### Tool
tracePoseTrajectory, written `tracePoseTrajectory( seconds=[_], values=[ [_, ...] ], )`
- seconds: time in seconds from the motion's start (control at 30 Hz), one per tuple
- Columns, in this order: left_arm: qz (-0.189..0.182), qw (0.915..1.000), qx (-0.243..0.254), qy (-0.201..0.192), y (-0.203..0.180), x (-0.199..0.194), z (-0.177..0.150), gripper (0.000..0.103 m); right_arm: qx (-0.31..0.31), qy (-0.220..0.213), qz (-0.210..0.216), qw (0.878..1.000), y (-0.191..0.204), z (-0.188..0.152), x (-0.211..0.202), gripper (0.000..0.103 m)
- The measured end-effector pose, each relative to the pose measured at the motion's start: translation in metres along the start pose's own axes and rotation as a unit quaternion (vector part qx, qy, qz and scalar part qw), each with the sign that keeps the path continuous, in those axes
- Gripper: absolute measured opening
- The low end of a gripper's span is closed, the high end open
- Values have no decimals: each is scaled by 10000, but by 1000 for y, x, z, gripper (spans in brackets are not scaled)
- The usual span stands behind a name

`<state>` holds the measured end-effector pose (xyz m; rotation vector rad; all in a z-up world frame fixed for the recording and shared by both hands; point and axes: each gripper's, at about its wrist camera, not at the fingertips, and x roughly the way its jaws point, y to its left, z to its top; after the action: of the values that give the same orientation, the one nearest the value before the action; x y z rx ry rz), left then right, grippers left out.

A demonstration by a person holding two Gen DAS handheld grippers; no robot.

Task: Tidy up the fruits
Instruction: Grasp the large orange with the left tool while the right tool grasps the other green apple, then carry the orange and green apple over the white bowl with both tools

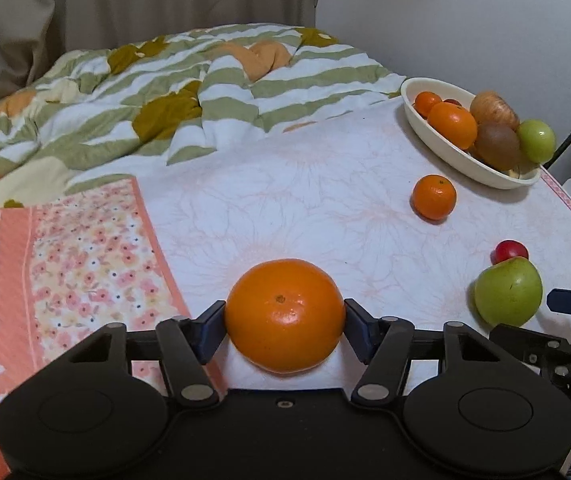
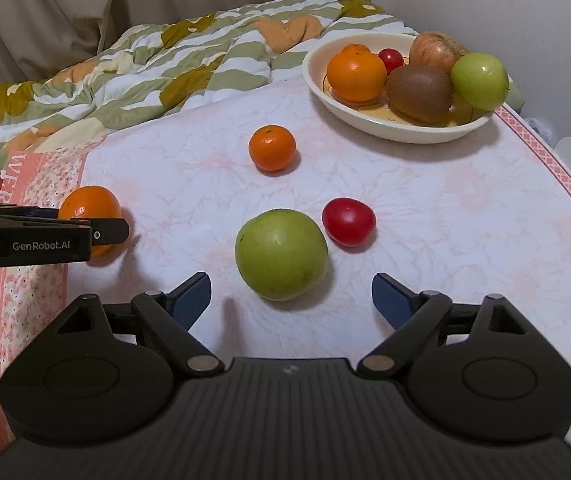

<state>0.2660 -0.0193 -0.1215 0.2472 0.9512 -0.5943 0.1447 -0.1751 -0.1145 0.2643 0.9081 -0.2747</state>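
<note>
My left gripper [image 1: 284, 322] is shut on a large orange [image 1: 284, 314] that sits low over the table; it also shows in the right wrist view [image 2: 90, 208]. My right gripper [image 2: 291, 298] is open and empty, just short of a green apple [image 2: 281, 254]. A small red fruit [image 2: 348, 222] lies beside the apple, and a small mandarin [image 2: 272, 149] lies farther back. A cream bowl [image 2: 385, 128] at the back right holds an orange, a kiwi, a green apple, a red fruit and more.
A striped green and white quilt [image 1: 145, 100] lies bunched along the back of the table. An orange floral cloth [image 1: 77, 272] lies at the left. The table's edge [image 2: 557, 168] curves at the right, with a white chair beyond it.
</note>
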Motion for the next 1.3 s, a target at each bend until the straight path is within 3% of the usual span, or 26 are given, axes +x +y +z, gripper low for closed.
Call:
tracePoseTrajectory(
  seconds=[0.13,0.57,0.63,0.97,1.3],
  values=[
    [97,9999,121,-24,-5,-1,-2,66,5,61,47,10000,-1,2,5,86],
    [213,9998,-51,-34,0,-11,-14,65,-42,31,171,9998,2,10,14,77],
    [229,9997,-83,-41,1,-12,-16,65,-76,21,135,9999,3,11,15,69],
    [298,9990,-295,-179,-3,-34,-25,65,-234,-165,128,9995,3,10,-1,68],
    [321,9971,-449,-521,-39,-76,-17,65,-317,-525,267,9978,-20,23,-50,68]
  ],
)
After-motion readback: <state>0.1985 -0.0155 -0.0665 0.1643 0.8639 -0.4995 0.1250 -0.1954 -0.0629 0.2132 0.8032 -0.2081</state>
